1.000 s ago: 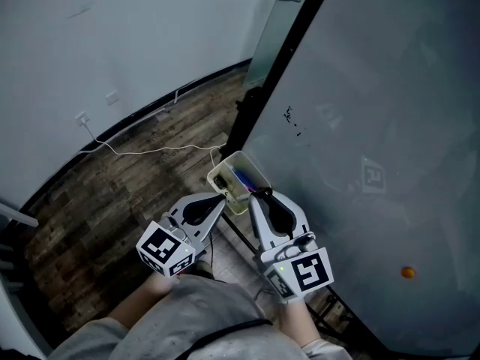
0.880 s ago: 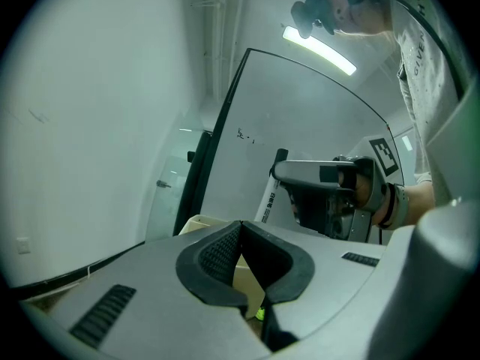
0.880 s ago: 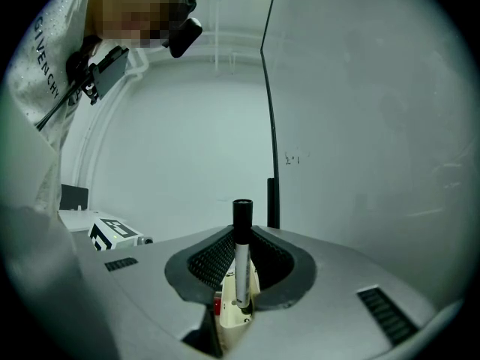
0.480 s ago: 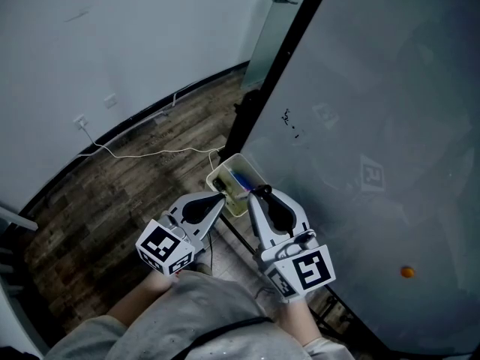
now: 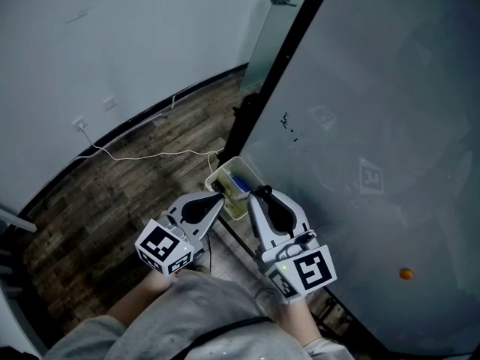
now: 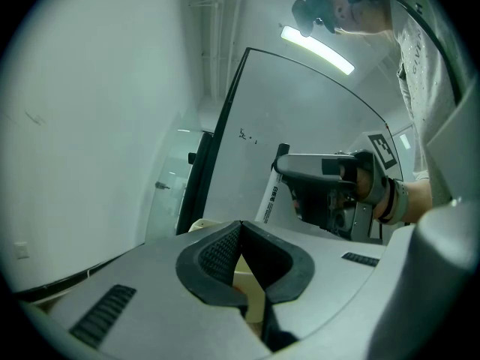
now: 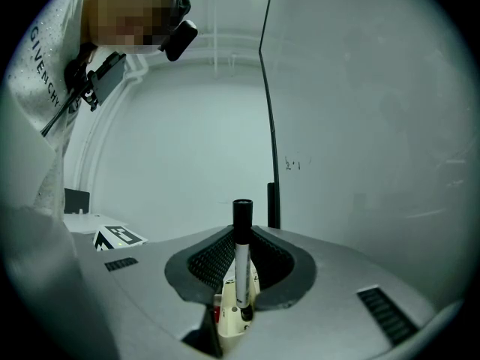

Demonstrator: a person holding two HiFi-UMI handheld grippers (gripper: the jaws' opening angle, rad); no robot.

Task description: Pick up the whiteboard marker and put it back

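Note:
A whiteboard marker (image 7: 241, 265) with a white barrel and black cap stands upright between the pads of my right gripper (image 7: 241, 257), which is shut on it. Just beyond and below those jaws lies the cream pen tray (image 7: 227, 327). In the head view the right gripper (image 5: 260, 194) hovers at the tray (image 5: 222, 188) fixed to the whiteboard frame, and a blue pen (image 5: 240, 182) lies inside. My left gripper (image 5: 220, 198) sits beside the tray's near left, its jaws together and empty. From the left gripper view (image 6: 240, 229) I see the marker (image 6: 271, 194) in the other gripper.
The big whiteboard (image 5: 375, 126) fills the right side, with small scribbles (image 5: 288, 122) and an orange magnet (image 5: 406, 274). Its dark frame post (image 5: 262, 88) runs down to the wooden floor (image 5: 135, 193). A white cable (image 5: 150, 154) trails from a wall socket (image 5: 79, 122).

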